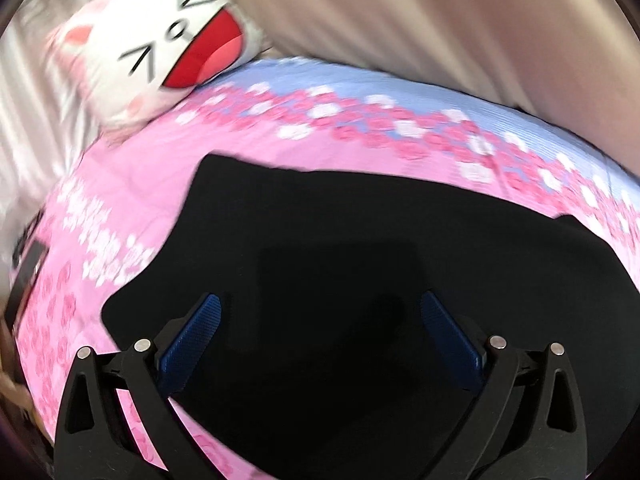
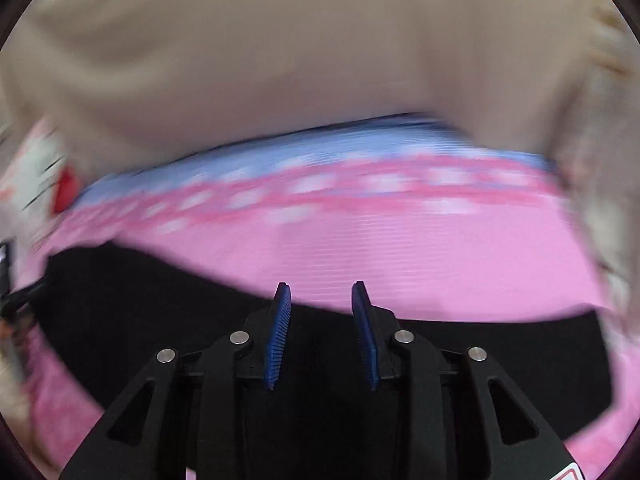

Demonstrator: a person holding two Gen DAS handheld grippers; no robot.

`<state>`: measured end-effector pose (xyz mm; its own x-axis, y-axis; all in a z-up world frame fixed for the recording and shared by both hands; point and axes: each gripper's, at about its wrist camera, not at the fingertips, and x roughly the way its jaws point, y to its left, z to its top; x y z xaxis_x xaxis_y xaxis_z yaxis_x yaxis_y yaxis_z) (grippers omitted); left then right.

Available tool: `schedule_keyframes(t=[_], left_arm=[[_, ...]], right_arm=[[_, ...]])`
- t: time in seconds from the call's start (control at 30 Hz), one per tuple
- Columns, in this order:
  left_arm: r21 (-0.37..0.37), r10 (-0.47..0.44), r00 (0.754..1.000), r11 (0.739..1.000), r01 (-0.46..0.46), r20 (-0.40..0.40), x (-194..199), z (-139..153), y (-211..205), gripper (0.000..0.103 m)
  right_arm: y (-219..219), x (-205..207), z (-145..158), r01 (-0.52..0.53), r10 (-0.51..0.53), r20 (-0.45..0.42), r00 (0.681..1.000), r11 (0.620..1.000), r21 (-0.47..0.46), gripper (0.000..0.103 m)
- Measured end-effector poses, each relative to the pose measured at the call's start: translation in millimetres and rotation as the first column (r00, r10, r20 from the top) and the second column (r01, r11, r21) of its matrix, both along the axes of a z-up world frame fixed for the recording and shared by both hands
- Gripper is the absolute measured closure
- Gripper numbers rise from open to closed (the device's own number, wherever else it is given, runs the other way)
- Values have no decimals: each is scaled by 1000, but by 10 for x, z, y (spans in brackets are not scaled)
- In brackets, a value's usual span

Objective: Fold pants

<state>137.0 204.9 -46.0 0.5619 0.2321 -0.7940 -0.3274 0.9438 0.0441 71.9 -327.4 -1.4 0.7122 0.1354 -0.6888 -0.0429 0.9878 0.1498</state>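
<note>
The black pants (image 1: 340,248) lie flat on the pink flowered bedsheet (image 1: 132,184). My left gripper (image 1: 320,304) hovers over them with its blue pads wide apart, open and empty. In the right wrist view the pants (image 2: 120,300) stretch across the lower frame on the sheet (image 2: 400,248). My right gripper (image 2: 322,292) is over their far edge, its pads a narrow gap apart with nothing between them. The view is motion-blurred.
A white cat-face pillow (image 1: 160,44) sits at the bed's far left corner, also visible in the right wrist view (image 2: 36,176). Beige curtains (image 1: 440,20) hang behind the bed. A dark flat object (image 1: 28,268) lies at the bed's left edge.
</note>
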Motion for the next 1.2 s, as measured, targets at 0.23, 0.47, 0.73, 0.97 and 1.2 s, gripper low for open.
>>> schedule_keyframes(t=[0.23,0.47,0.73,0.97,1.2], left_arm=[[5,-3,1000,1000,3,9,-181,-38,268,5],[72,-32,999,997,32,5,-92,-127,310,5],[98,-105,992,990,99,69,-158,79,-16,5],[88,-204,976,976,198,74,-277,164,-565,5],[54,-295,955,955,293,35,-441,125,-1173,5]], right_arm=[[2258,1115,-378,-443,449,-118,886,894,70,92],[2772,1988,-612,-346,345,-188,920,938,24,103],[2294,1097,-131,-218,219,11,976,973,-77,101],[1217,332,-314,-17,14,-45,999,997,-70,100],[-15,-415,-530,302,-301,-69,951,953,6,84]])
